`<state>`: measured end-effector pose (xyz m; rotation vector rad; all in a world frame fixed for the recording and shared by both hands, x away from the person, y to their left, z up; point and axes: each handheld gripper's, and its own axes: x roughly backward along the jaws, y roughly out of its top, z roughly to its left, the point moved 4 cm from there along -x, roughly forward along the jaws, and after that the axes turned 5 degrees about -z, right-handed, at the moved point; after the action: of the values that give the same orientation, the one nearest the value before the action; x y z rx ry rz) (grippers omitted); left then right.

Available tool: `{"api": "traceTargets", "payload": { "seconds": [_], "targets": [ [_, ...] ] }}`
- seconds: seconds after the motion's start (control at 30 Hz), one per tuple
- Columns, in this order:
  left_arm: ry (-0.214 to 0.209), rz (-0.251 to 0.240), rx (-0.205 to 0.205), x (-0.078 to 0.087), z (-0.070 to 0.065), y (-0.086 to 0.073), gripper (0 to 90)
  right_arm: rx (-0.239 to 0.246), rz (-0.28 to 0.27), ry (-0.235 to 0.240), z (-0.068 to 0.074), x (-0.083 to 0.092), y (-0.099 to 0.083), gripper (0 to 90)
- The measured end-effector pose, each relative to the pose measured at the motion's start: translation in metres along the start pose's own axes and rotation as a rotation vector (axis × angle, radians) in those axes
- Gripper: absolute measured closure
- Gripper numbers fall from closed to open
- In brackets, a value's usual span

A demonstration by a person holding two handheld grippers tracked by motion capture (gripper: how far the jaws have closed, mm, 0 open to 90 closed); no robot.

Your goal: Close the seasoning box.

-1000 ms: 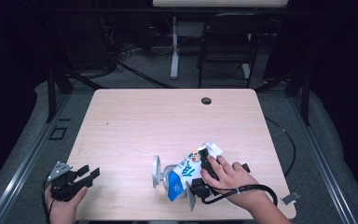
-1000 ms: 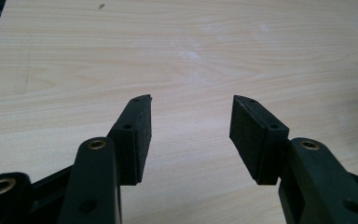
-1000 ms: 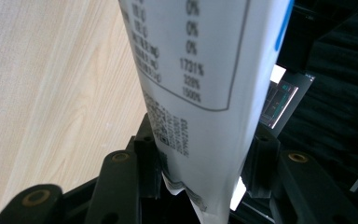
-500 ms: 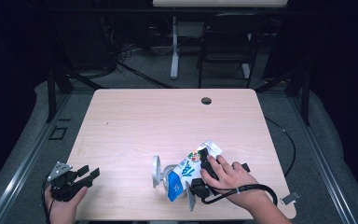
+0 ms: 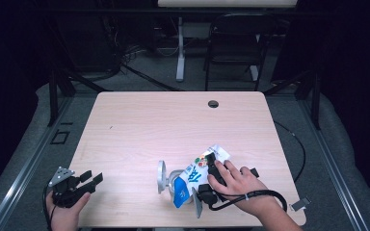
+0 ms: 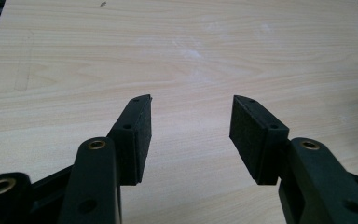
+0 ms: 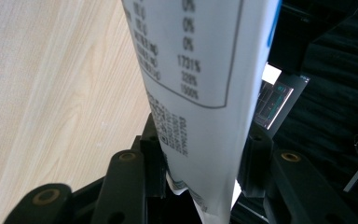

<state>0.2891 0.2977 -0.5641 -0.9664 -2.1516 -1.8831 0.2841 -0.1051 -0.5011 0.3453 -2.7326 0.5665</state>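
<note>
the right gripper point(image 5: 203, 179) sits near the table's point(image 5: 173, 120) near edge, right of the middle, under the person's right hand point(image 5: 236, 180). its jaws have just been closing, and in the right gripper view a white printed pouch point(image 7: 200, 84) runs up between them, its bottom end wedged down at the pads, which press it from both sides. from above, the pouch point(image 5: 200, 171) is a blue and white bag lying tilted, its lower blue end toward the near edge and its white top end pointing toward the right edge. a round metal lid point(image 5: 161, 175) stands on edge just left of the pouch, touching or nearly touching it; which one i cannot tell.

the left gripper point(image 5: 84, 182) is at the table's near left corner, held in the left hand point(image 5: 65, 211), well apart from the pouch. its jaws stand apart over bare wood, nothing between them.

a small dark hole point(image 5: 213, 103) sits near the far edge.
</note>
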Motion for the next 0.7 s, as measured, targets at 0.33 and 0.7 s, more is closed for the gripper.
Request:
{"api": "traceTargets", "payload": {
  "seconds": [0.33,0.7],
  "targets": [
    [0.001,0.002,-0.001,0.0,0.0006,-0.0004,49.1,-0.001,-0.006,-0.008,-0.0007,0.0011,0.0004,64.2],
    [0.001,0.003,-0.001,0.0,0.0006,-0.0004,49.1,0.001,0.0,-0.011,-0.0005,0.0016,0.0002,66.4]
  ]
}}
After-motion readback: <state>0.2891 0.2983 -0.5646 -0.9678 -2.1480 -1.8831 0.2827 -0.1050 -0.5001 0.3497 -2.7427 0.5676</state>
